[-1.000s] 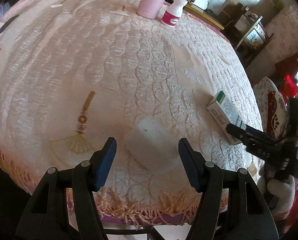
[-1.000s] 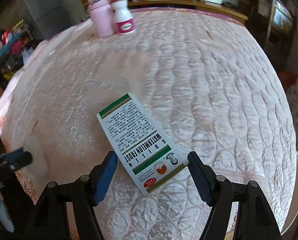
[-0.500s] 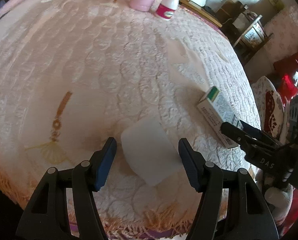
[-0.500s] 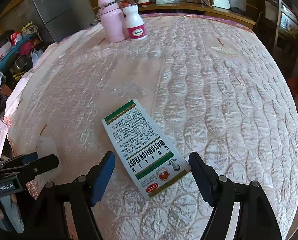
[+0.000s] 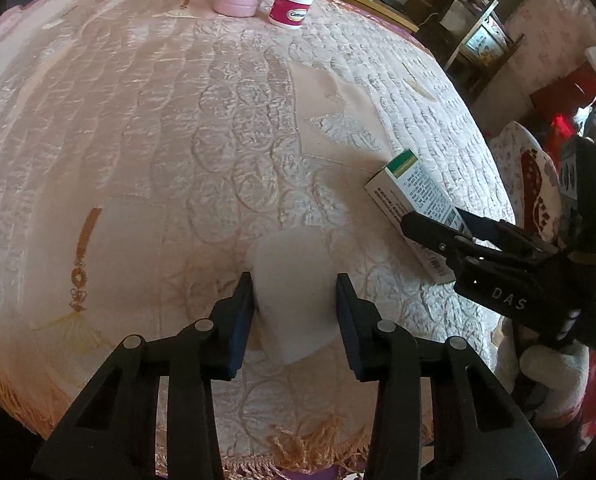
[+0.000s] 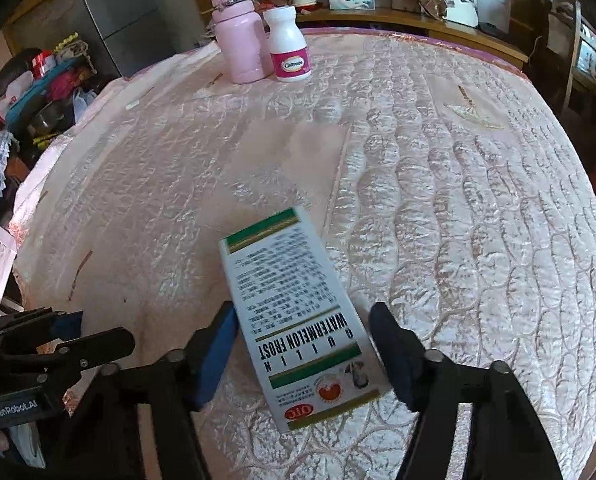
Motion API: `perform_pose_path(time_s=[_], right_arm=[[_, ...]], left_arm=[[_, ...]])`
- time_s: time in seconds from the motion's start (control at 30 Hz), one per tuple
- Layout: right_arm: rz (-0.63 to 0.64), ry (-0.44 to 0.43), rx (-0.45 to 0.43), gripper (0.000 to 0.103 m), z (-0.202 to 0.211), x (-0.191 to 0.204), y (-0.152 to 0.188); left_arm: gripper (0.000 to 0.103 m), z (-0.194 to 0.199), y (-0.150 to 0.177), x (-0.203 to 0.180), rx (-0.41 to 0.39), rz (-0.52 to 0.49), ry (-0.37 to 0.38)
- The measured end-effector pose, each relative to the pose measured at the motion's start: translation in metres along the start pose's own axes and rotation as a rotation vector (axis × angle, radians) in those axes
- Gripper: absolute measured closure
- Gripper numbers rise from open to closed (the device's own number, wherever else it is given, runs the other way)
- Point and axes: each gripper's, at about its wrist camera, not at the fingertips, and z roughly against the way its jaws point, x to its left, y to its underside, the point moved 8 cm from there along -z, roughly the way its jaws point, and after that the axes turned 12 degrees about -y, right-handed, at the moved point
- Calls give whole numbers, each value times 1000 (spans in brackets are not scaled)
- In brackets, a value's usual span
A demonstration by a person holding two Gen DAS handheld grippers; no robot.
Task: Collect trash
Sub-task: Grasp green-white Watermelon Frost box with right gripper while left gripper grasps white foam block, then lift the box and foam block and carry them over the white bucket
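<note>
- 2 grippers at the near edge of a round table under a pink quilted tablecloth [image 5: 226,128], gold fringe hanging at the rim.
- Left gripper [image 5: 294,312]: both blue pads pressed against the sides of a white paper wad [image 5: 292,280], fingers narrowed onto it; wad resting on the cloth near the fringe.
- Right gripper [image 6: 301,344]: fingers set moderately wide around a white and green medicine box [image 6: 298,312] printed "WATERMELON FROST"; left pad touching or just beside the box edge, right pad a little apart from it.
- Box lying flat on the cloth, tilted diagonally, far end pointing toward the table's middle.
- Seen from the left wrist view, same box [image 5: 413,200] to the right of the wad, right gripper's fingertips over its near end.
- At the far side, standing upright and just beside each other: pink flask [image 6: 240,38], white pill bottle [image 6: 288,46] with a pink label.
</note>
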Motion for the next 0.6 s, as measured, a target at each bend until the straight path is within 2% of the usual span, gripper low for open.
perform_pose_path(time_s=[0.13, 0.27, 0.6], right_arm=[[0, 0, -37, 50, 16, 0, 3], [-5, 13, -78, 50, 39, -4, 5], [-29, 51, -154, 50, 94, -19, 21]], left_arm=[[67, 7, -5, -7, -14, -14, 12], [67, 18, -10, -22, -50, -42, 21], [67, 25, -17, -68, -80, -113, 50]])
